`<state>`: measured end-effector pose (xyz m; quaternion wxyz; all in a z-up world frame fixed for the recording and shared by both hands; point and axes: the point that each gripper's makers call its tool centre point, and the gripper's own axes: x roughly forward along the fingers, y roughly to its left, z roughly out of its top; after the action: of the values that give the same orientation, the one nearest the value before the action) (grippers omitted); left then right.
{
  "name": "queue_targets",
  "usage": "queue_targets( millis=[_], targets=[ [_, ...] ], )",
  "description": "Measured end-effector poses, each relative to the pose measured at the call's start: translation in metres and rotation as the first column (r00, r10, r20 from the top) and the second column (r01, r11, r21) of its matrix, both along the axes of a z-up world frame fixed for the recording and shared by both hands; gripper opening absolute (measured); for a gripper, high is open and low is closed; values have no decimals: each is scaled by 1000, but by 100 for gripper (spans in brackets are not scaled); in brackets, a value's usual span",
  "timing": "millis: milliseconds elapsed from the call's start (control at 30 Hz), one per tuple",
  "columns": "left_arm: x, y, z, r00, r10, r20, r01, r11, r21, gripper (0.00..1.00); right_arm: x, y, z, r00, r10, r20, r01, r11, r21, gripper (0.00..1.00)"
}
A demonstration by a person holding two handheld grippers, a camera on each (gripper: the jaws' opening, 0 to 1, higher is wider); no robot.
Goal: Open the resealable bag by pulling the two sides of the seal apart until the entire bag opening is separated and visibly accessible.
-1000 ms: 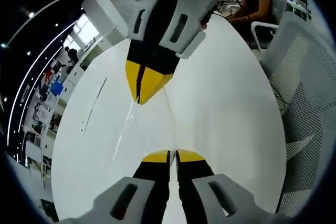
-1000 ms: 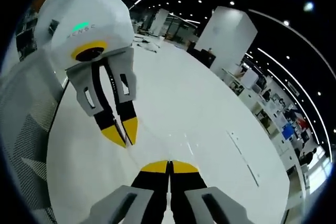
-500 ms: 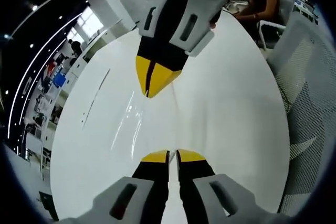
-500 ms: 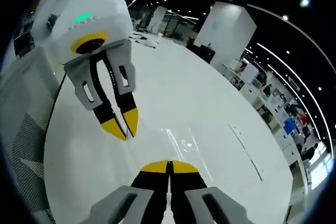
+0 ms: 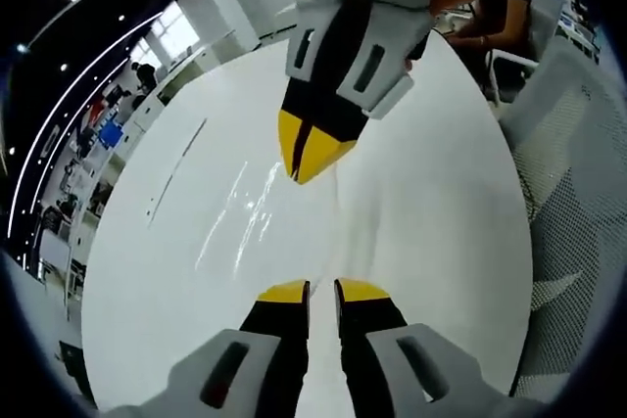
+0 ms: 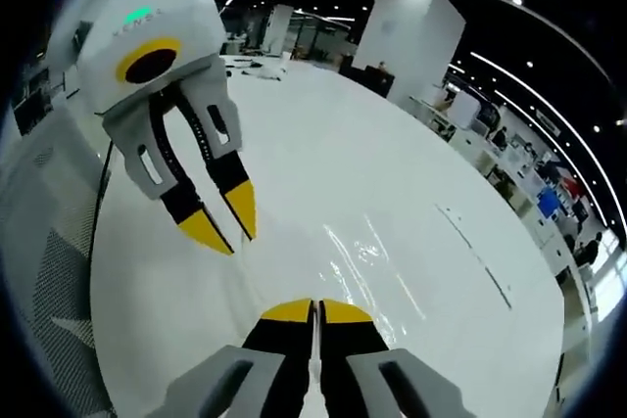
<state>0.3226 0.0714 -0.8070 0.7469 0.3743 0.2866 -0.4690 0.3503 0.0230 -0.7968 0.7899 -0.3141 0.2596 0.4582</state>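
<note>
As far as I can make out, the white table (image 5: 441, 222) is the biggest thing here, and both grippers hang over it facing each other. A grey mesh chair (image 5: 578, 203) stands at the table's edge, and a person (image 5: 490, 7) sits at the far side.

Right gripper (image 5: 312, 171) comes down from the top of the left gripper view, its yellow tips pressed tight together into a single point. From its own camera the jaws look just as clamped. I can't tell whether a bit of film is pinched in there.

Left gripper (image 5: 320, 291) has its jaws a little apart, with a narrow strip of table showing between the tips. The right gripper view backs that up, the two yellow tips standing clearly separate.

Bag (image 5: 250, 212) is clear plastic, so honestly all I get is shiny streaks on the table between the two grippers. Those streaks run roughly along the line from one gripper to the other, so that's my best read of its long axis. Which end has the seal, no idea, the outline is too faint.
</note>
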Motion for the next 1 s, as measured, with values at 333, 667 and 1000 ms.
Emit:
queue_targets(
  millis=[333, 667, 1000],
  targets=[
    [-7, 3, -4, 1000, -5, -16, 5, 1000, -2, 9, -6, -7, -9, 999, -14, -42, 14, 1000, -4, 5],
    [-11, 10, -6, 1000, 6, -25, -6, 1000, -9, 12, -18, -4, -15, 995, -9, -102, 10, 1000, 10, 13],
    [-17, 20, -9, 999, 34, -34, -35, 999, -21, 20, -25, -4, -16, 987, -39, -157, 48, 997, 54, 26]
  ],
)
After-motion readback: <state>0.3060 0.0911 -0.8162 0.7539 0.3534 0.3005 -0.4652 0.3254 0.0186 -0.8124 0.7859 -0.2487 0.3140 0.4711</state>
